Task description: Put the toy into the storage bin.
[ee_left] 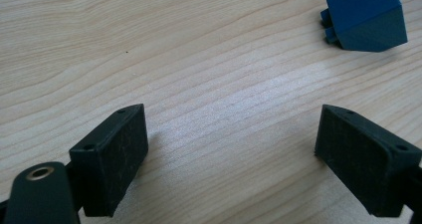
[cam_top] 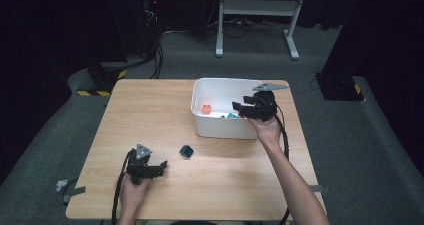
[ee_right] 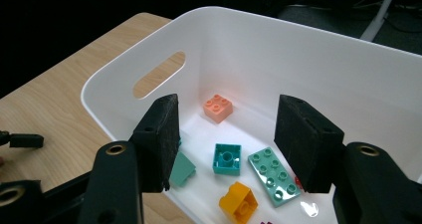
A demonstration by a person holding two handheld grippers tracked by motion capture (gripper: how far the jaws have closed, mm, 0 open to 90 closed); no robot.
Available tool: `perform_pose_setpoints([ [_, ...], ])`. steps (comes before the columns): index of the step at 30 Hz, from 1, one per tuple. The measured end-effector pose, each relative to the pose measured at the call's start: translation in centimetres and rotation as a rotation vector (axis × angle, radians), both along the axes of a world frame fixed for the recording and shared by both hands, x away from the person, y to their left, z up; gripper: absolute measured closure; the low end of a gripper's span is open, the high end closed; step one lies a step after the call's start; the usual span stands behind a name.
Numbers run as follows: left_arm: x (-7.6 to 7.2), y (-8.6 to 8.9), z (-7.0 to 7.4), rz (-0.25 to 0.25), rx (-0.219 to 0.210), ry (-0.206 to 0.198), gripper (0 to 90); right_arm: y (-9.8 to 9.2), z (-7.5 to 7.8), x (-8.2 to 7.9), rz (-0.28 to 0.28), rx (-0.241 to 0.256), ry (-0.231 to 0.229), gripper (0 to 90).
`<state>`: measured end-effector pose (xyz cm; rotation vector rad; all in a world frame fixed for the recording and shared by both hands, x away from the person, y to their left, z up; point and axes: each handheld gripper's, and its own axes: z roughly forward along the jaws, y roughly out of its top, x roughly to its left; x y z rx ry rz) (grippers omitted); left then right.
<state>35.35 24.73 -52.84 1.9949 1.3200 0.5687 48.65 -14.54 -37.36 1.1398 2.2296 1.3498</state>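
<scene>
From the high view I have the left gripper (cam_top: 161,165) low on the light wooden desk (cam_top: 150,115), at about seven o'clock of the desk top, its jaws spread with nothing between them. A small dark blue plastic brick (cam_top: 186,151) lies on the desk just off its jaws, toward two o'clock from it. The right gripper (cam_top: 239,107) hangs over the near right part of the white plastic tub (cam_top: 205,87), which sits at about one o'clock of the desk. I can pick out an orange speck and some teal inside the tub, but they are too small here to name.

In the left gripper view both black pads stand wide apart over bare wood. The blue brick (ee_left: 366,17) sits at one o'clock, tilted, and its top is cut off by the frame edge. I read no writing on it.

In the right gripper view the jaws are spread and empty above the tub (ee_right: 298,50). Below them lie a salmon four-stud brick (ee_right: 218,107), a teal square brick (ee_right: 227,159), a mint eight-stud plate (ee_right: 273,176), a yellow brick (ee_right: 239,200) and a mint sloped piece (ee_right: 182,169), which the left jaw partly hides. Something red behind the right jaw I cannot identify. I see no labels or brands.
</scene>
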Motion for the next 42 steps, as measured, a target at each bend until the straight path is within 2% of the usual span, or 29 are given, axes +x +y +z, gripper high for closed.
perform_pose_setpoints([
  [11,0.0,0.0,0.0,0.0,0.0,0.0,13.1,1.4,0.6,-2.3,0.067,0.01,-0.051,41.9],
  [16,0.0,0.0,0.0,0.0,0.0,0.0,13.1,2.0,0.3,-3.1,0.09,0.018,-0.061,42.0],
  [27,0.0,0.0,0.0,0.0,0.0,0.0,13.1,3.0,-0.7,-4.1,0.131,0.029,-0.05,42.0],
  [42,0.0,0.0,0.0,0.0,0.0,0.0,13.1,5.5,-2.5,-5.6,0.199,0.039,-0.038,42.1],
])
